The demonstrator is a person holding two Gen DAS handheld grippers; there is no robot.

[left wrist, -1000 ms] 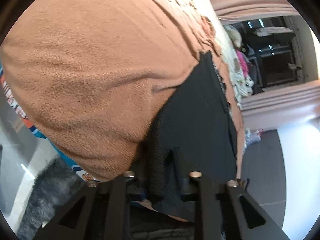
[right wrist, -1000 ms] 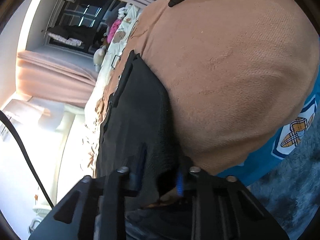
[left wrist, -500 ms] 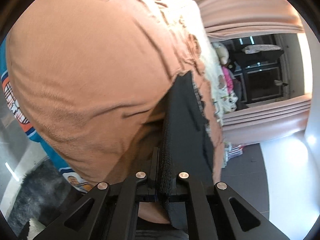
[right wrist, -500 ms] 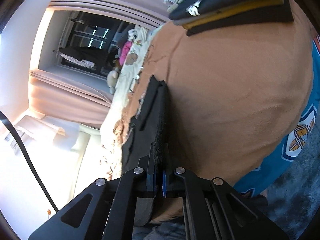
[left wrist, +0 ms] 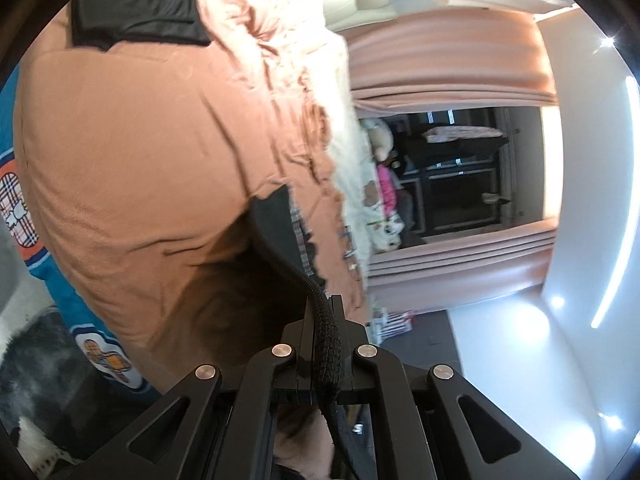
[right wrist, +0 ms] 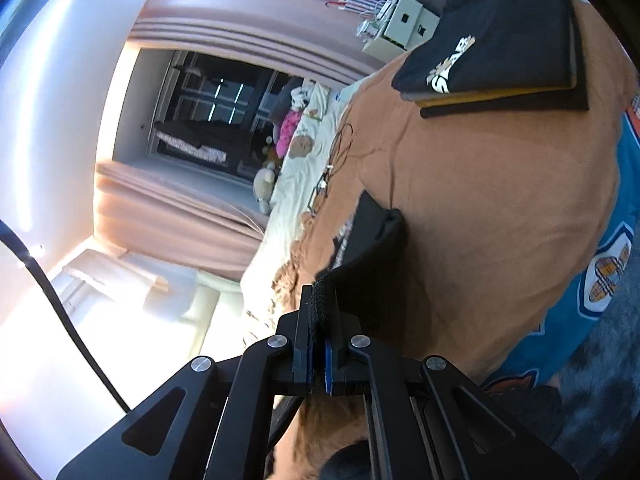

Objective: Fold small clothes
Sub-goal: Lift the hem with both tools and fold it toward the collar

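Note:
A small black knit garment (left wrist: 280,232) hangs lifted above the orange blanket (left wrist: 140,168). My left gripper (left wrist: 326,312) is shut on one edge of it; the cloth runs out between the fingers. My right gripper (right wrist: 318,308) is shut on another edge of the same black garment (right wrist: 372,236), which folds down toward the blanket (right wrist: 500,200). A stack of folded dark clothes (right wrist: 500,40) with a white logo lies on the blanket at the far side; it also shows in the left wrist view (left wrist: 136,4).
A cream patterned bedsheet (right wrist: 292,184) with soft toys (right wrist: 288,128) lies beyond the blanket. A blue printed cover (right wrist: 600,280) and grey furry rug (left wrist: 44,352) lie at the near edge. Pink curtains (left wrist: 448,56) and a dark window (left wrist: 460,184) stand behind.
Both grippers have closed on the black garment's edges and lifted it off the blanket. The views have pulled back, showing more of the room and the folded stack.

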